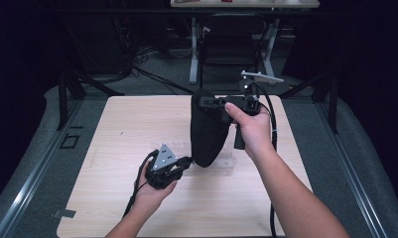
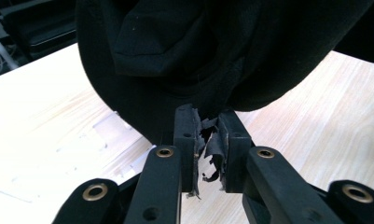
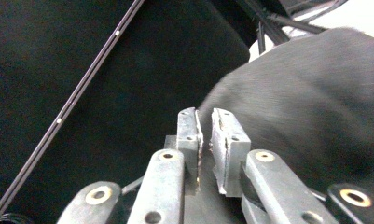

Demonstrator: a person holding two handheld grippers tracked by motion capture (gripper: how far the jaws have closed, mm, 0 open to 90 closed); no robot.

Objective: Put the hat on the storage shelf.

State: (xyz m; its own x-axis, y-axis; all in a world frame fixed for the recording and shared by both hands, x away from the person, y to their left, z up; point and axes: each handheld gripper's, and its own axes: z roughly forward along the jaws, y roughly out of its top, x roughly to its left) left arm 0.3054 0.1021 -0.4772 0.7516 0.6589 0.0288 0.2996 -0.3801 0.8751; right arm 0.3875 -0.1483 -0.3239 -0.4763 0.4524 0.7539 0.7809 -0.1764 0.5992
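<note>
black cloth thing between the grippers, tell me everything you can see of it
The black cloth looks like soft, matte fabric with folds and a seam, hanging in a rounded, tapering shape above the wooden table. The right gripper holds its top edge; the left gripper pinches its lower tip, fingers closed on the fabric. Whether its tip touches the table is unclear.

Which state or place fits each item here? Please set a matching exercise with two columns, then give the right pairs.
Column one:
1. left gripper
2. right gripper
3. black garment
4. wooden table

Column two:
A. hangs lifted between both grippers
B. light-coloured, below everything
C. shut on the garment's top
D. shut on the garment's lower tip

Pairs: 1-D, 2-C, 3-A, 4-B
</note>
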